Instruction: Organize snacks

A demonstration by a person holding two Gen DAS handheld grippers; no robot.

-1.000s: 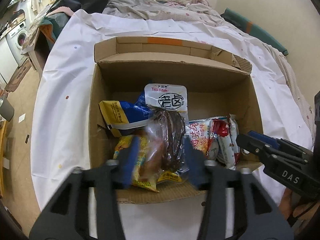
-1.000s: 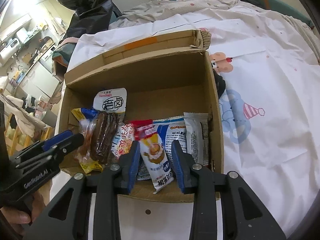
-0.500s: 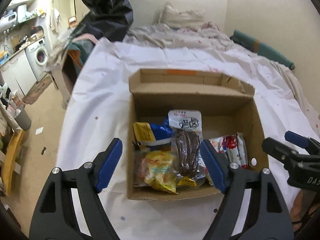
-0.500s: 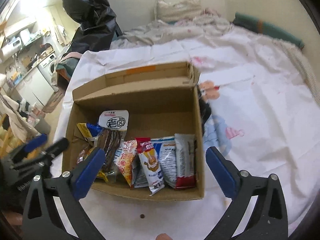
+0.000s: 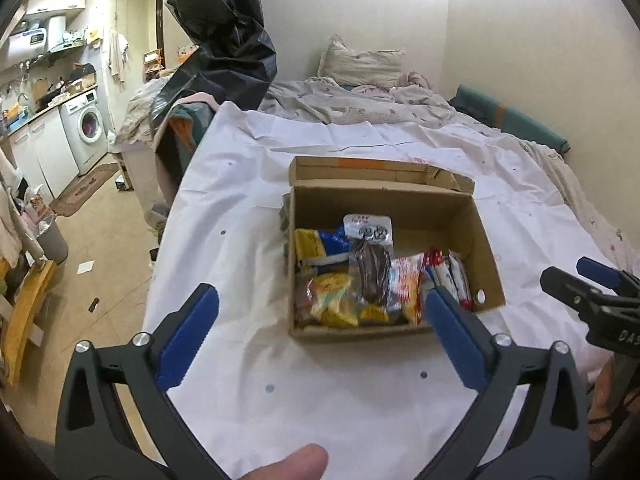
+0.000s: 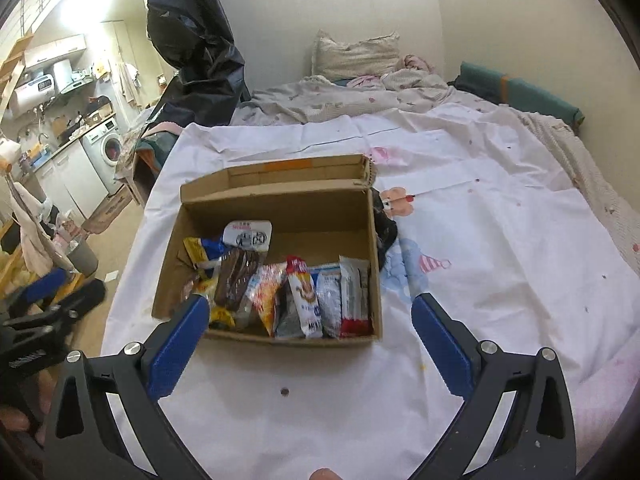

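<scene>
An open cardboard box (image 5: 486,240) sits on the white sheet, with snack packs standing in a row along its near side. Among them are a brown snack in clear wrap (image 5: 372,268), a white pack (image 5: 368,230), a yellow-and-blue bag (image 5: 316,244) and red-and-white packs (image 5: 444,276). My left gripper (image 5: 320,294) hovers above and short of the box; its jaws are opening, with nothing between them. My right gripper (image 6: 309,299) hangs open and empty before the same box (image 6: 280,204), above the brown snack (image 6: 236,276) and the red-and-white packs (image 6: 304,296).
The white sheet (image 6: 500,280) covers a bed, with a pillow (image 5: 360,60) and rumpled bedding at its far end. A black plastic bag (image 5: 224,32) rises at the back left. Left of the bed lies bare floor with a washing machine (image 5: 86,124).
Both grippers have let go of their packs, the left the brown snack and the right a red-and-white pack. They drew back and up from the box, and their jaws spread wide.
</scene>
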